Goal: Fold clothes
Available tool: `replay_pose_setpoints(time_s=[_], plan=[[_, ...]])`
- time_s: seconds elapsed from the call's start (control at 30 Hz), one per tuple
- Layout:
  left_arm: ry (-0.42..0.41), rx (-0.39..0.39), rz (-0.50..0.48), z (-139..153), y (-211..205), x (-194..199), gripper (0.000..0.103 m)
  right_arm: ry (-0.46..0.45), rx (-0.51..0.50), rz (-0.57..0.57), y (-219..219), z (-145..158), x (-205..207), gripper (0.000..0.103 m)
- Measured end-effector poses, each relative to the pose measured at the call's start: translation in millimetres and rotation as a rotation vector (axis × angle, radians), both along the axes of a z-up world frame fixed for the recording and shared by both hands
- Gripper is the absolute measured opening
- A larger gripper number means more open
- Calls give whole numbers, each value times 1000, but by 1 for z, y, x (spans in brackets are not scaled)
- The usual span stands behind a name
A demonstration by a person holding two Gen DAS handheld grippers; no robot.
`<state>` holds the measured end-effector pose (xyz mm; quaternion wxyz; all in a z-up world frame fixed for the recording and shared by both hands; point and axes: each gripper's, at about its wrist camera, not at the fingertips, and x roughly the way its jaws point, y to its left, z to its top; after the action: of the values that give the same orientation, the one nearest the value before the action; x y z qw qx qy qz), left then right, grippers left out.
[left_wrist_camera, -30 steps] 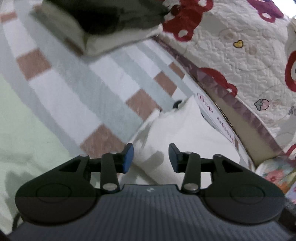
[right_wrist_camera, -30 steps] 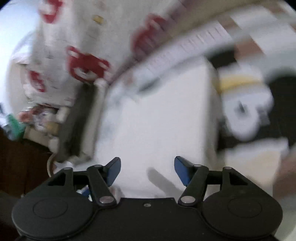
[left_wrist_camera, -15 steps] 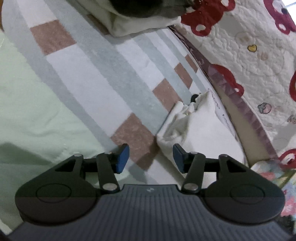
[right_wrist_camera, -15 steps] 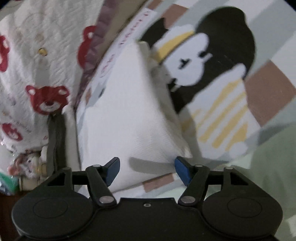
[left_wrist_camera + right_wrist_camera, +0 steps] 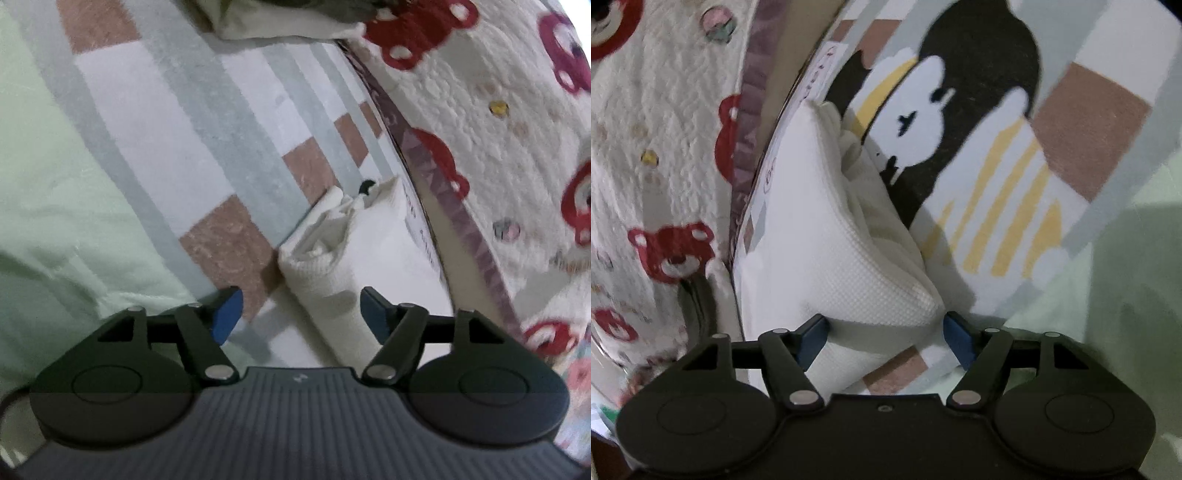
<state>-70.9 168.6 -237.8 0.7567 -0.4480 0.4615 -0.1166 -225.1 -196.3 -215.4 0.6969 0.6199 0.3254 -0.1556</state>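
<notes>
Nearest the left gripper (image 5: 299, 314) lies a pale green sheet (image 5: 55, 221), smooth with a few soft creases, covering the near side of the bed. Beyond it runs a checked blanket (image 5: 177, 122) in grey-green and white bands with brown squares. The left gripper's jaws have just been opening and stand spread; the near end of the folded white garment (image 5: 332, 266) lies between them, and the blue pads do not press it. The right gripper (image 5: 882, 332) is spread wide as well, its jaws having just been opening, with the garment's (image 5: 831, 240) waffle-textured near corner between the pads, touched by neither as far as can be seen.

The garment sits on the blanket close to the bed's edge, where a white printed strip (image 5: 417, 225) and a mauve patterned border (image 5: 443, 177) run alongside. Just past that edge rises a white quilt (image 5: 498, 147) with red bear prints, so the garment has little room on that side. Toward the middle of the bed, a black, white and yellow cartoon print (image 5: 960, 122) on the blanket lies just beside the garment, and the blanket there is open and flat. At the far end of the blanket, a dark and cream bundle of cloth (image 5: 288, 18) rests, well apart from the garment.
</notes>
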Motion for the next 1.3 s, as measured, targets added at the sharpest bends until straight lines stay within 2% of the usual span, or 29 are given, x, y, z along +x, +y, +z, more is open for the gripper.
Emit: replay_pose_setpoints(time_s=[0.1,0.13,0.27,0.4,0.47,0.5,0.53,0.57,0.6,0.63,0.67,0.7,0.77,0.8,0.83,1.0,1.07,1.13,1.2,1.23,1.3], plan=[[51,-65,26,-3,-8,4,71,1,146,-89,-3,-10,-5,75],[60,-61,22,-3,-13,6,71,-6,149,-101,-3,-11,-4,75],[50,-2,22,1,-32,11,77,-26,20,-71,4,-3,6,77],[-88,129,75,6,-47,16,80,-68,-172,-20,20,5,19,94],[-137,183,51,8,-57,18,80,-89,-249,3,25,7,25,95],[-160,210,29,9,-61,19,76,-98,-277,11,25,7,28,95],[-182,238,1,11,-65,20,53,-107,-299,17,24,7,30,90],[-206,261,-19,13,-67,20,37,-120,-282,12,17,4,29,83],[-237,277,-32,16,-68,18,36,-133,-268,10,9,2,29,67],[-265,301,-49,21,-70,15,32,-150,-275,30,3,2,30,59],[-286,332,-73,26,-75,12,30,-178,-328,74,-2,8,32,54],[-307,362,-96,32,-79,8,30,-199,-435,131,1,19,35,48],[-303,455,-174,39,-94,5,29,-237,-745,267,17,45,40,46],[-294,463,-178,39,-97,4,29,-252,-855,319,25,52,40,46],[-278,439,-162,36,-94,4,30,-262,-941,362,30,58,41,46],[-146,184,-63,12,-63,16,42,-188,-717,309,1,34,43,50],[-103,132,-70,8,-61,21,51,-193,-667,306,-6,28,42,54],[-63,91,-89,5,-62,26,52,-203,-656,323,-9,26,42,54],[-86,109,-82,5,-65,26,49,-213,-658,351,-10,25,42,54],[-106,126,-76,5,-66,25,44,-218,-659,366,-11,23,41,55],[-176,188,-83,9,-71,21,39,-229,-610,356,-16,17,38,58]])
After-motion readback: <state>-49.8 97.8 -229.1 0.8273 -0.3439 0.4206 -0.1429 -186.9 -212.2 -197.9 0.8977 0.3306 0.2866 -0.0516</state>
